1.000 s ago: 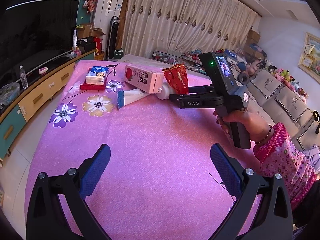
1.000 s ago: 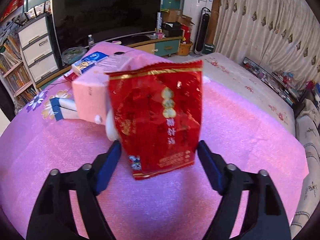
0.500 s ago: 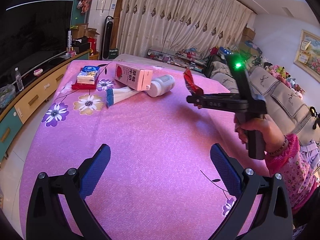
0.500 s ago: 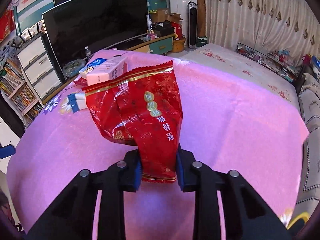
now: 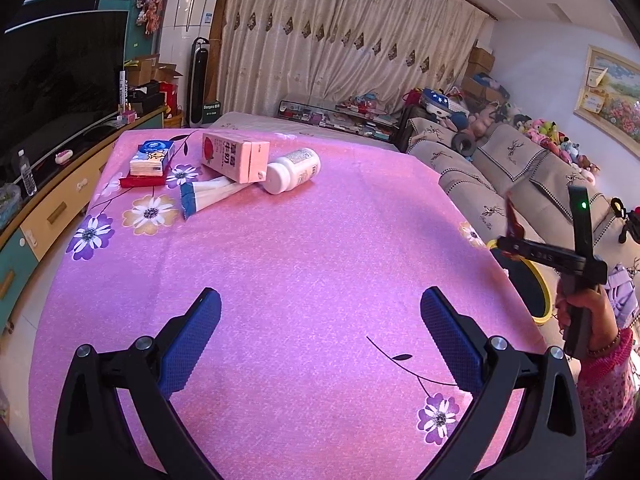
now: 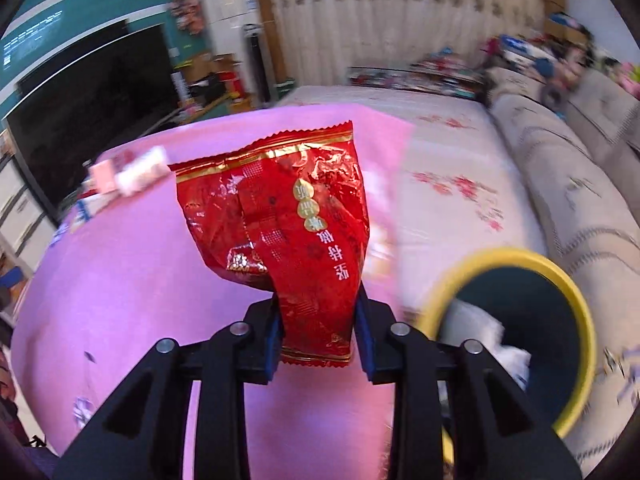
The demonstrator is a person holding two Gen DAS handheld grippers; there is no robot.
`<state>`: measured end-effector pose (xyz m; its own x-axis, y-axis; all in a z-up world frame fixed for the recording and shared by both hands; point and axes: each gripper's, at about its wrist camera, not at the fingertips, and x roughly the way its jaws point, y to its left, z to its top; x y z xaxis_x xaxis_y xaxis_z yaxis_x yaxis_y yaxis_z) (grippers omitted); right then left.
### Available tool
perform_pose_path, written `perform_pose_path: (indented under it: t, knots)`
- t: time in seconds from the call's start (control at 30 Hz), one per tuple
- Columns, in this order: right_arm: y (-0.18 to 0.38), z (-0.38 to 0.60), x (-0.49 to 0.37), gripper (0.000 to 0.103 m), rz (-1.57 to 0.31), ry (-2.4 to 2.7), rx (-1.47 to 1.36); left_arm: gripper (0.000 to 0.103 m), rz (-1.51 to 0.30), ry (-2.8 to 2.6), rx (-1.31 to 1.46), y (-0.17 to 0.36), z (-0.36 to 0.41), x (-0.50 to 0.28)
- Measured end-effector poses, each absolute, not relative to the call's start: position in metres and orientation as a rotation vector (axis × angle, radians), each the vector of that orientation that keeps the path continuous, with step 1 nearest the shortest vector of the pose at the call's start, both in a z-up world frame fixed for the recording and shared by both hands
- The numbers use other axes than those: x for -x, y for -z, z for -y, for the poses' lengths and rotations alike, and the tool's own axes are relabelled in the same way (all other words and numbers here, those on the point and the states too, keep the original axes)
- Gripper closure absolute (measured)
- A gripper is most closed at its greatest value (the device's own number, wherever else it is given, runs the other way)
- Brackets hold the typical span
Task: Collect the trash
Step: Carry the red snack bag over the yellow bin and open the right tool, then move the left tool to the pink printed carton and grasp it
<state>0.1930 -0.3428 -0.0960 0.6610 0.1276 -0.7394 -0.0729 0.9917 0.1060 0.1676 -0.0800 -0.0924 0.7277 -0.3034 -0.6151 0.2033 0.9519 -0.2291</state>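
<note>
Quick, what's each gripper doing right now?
Left gripper: open, empty.
Right gripper: jaws opening slightly, pads on the red wrapper.

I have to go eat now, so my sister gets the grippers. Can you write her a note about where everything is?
Right gripper: jaws opening a little, with the red snack wrapper still pinched between them, near the yellow-rimmed bin beside the table.
Left gripper: open, empty, above the pink tablecloth.
Done: the wrapper is picked up; something white already lies in the bin.
Left: drop the wrapper in. Then the milk carton, white bottle, tube and tissue pack wait at the table's far end; decide which are trash.
</note>
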Motion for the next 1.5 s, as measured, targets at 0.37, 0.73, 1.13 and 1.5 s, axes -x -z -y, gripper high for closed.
perform_pose_path:
  t: [0.37,0.73,1.13,1.5]
  knots:
    - [0.150,0.457,-0.167,0.054,-0.936,0.180,-0.204,0.005,-0.710,0.317,0.103,0.090,0.107,-0.167]
    - [0.148,0.461,-0.172,0.024,-0.919,0.227,-0.233,0.005,-0.711,0.310,0.102,0.090,0.105,-0.167]
    - [0.136,0.444,-0.179,0.024,-0.875,0.189,-0.230,0.005,-0.693,0.193,0.061,0.079,0.088,-0.204]
    - [0.136,0.428,-0.183,0.024,-0.872,0.156,-0.197,0.005,-0.764,0.098,0.200,0.064,0.062,-0.334]
